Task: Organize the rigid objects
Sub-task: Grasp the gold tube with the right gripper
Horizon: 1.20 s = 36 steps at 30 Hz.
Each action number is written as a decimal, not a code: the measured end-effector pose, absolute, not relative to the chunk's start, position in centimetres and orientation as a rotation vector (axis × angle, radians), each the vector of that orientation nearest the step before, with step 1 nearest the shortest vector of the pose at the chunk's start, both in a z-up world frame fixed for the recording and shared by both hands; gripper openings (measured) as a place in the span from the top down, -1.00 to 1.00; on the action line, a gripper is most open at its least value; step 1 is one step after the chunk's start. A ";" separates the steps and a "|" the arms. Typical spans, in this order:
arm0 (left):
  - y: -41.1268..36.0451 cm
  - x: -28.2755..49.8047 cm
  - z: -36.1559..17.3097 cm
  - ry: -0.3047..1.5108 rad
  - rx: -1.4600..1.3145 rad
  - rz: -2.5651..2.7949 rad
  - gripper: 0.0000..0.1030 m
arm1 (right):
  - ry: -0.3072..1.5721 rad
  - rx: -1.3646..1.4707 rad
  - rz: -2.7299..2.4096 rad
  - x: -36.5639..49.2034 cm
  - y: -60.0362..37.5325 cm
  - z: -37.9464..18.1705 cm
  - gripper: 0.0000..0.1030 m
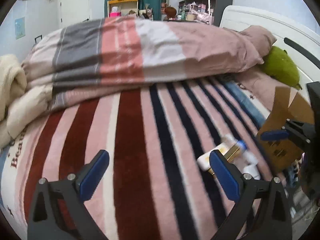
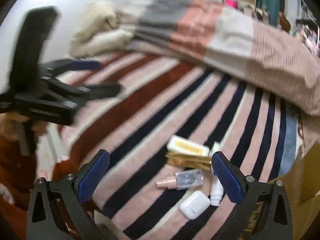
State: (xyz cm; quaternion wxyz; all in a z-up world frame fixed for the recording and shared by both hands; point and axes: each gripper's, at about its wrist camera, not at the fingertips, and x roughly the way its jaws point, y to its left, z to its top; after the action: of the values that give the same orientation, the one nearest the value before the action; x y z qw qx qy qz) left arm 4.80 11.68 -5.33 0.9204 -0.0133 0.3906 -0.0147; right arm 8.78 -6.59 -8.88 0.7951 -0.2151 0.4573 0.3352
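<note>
Partly legible maroon "Bea…" lettering (image 1: 15,158) on the striped blanket's (image 1: 132,140) edge

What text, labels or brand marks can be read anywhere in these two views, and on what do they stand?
"Bea": red lettering on the striped blanket, cut off at the left edge of the left wrist view.
Black print on the cardboard box: blurred, unreadable.
Yellow label on the white box: too blurred to read.
Wall poster: too small to read.

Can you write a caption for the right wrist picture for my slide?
Open right gripper above a white earbud case, clear spray bottle and gold box on a striped blanket.
</note>
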 end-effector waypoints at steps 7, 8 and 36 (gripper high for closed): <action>13.3 4.4 -9.2 0.843 -0.099 -0.076 -0.93 | 1.037 -0.518 0.672 11.7 -7.7 -14.2 -0.72; 13.5 4.7 -9.5 0.847 -0.105 -0.078 -0.93 | 1.043 -0.508 0.676 11.9 -7.8 -14.1 -0.72; 14.0 4.6 -9.4 0.869 -0.136 -0.094 -0.93 | 1.095 -0.586 0.615 12.1 -4.4 -18.2 -0.72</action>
State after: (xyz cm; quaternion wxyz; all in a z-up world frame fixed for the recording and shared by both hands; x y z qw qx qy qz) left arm 4.63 13.98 -9.39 0.9037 -0.0660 0.4206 -0.0457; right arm 12.12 -4.42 -18.20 0.7695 -0.2701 0.5046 0.2834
